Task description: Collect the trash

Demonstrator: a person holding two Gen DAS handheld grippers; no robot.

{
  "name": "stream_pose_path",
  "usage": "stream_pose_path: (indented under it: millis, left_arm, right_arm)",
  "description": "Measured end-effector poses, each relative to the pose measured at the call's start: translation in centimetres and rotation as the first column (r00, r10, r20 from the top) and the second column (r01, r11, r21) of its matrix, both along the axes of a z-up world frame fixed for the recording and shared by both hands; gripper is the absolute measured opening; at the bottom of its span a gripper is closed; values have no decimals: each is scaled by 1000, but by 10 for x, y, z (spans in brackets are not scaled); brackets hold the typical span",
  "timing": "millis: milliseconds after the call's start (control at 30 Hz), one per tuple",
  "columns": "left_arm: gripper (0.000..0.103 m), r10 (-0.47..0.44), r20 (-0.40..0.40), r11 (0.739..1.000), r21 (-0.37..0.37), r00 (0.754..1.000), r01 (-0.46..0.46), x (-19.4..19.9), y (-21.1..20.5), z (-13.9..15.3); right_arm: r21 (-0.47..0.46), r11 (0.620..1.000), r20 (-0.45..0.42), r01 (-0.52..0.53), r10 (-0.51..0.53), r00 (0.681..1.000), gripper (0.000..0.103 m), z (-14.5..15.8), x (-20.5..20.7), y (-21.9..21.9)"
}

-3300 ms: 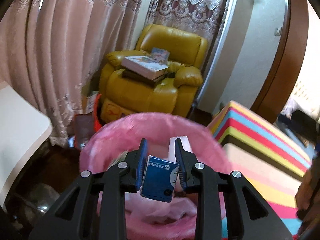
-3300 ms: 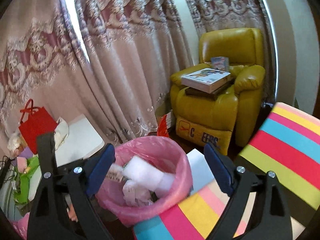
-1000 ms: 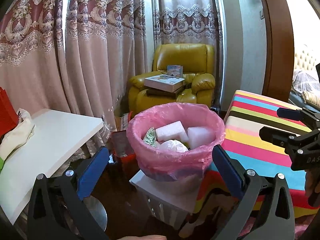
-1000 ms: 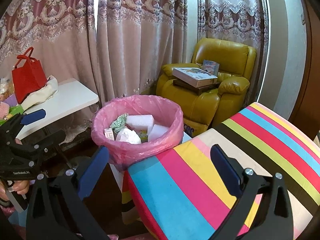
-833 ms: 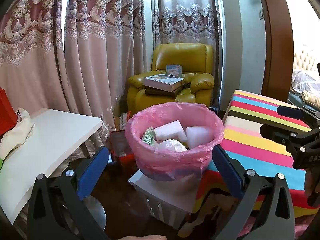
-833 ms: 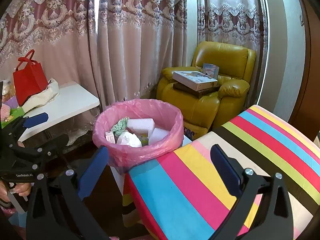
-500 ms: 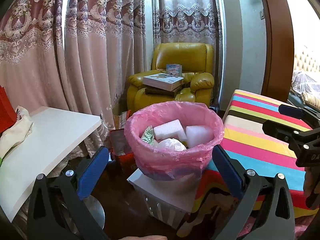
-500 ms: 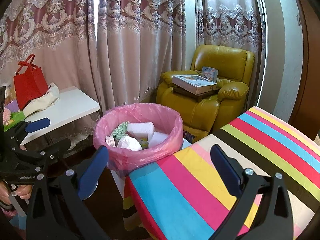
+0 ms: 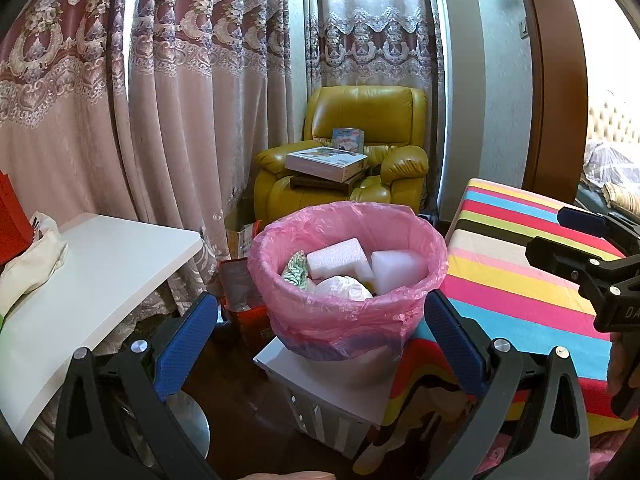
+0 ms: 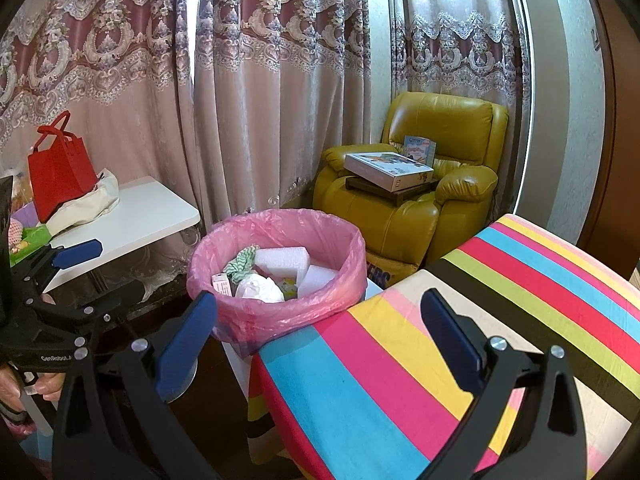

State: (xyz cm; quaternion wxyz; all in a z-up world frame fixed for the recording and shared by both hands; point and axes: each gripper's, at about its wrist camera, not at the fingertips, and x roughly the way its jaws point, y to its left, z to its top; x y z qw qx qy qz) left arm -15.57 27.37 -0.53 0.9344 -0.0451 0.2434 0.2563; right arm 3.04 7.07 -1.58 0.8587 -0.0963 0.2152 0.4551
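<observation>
Our jaws stand wide apart on both sides, nothing between them: the left gripper [image 9: 322, 338] and the right gripper [image 10: 318, 334] are both empty, their blue-padded fingers [image 9: 186, 344] spread. We hold the left gripper facing the round bin lined with a pink plastic bag [image 9: 348, 268], which sits on a white slatted stand [image 9: 320, 400] between the white tabletop [image 9: 100, 276] and the bed covered in a bright striped cloth [image 10: 480, 320]. The trash lies inside the bin: two white foam blocks [image 9: 338, 256], a crumpled white paper ball [image 9: 342, 288], a green-and-white patterned wrapper [image 9: 296, 270] and, in the right wrist view, a small pink carton [image 10: 222, 284] against the bag's near wall. On the tabletop we see a red tote bag [image 10: 60, 168] and a cream cloth bag [image 10: 90, 200]. Behind the bin stands a yellow leather armchair [image 9: 356, 136] with a flat white box [image 9: 326, 162] on it.
</observation>
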Motion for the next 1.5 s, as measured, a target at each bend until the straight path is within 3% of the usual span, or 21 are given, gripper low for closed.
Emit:
stream_pose_path:
  millis: [1500]
  left_arm:
    - [97, 1, 7, 1000, 31, 1000, -1, -2, -1, 0]
  right_arm:
    - [14, 1000, -11, 5, -5, 1000, 99, -3, -2, -1]
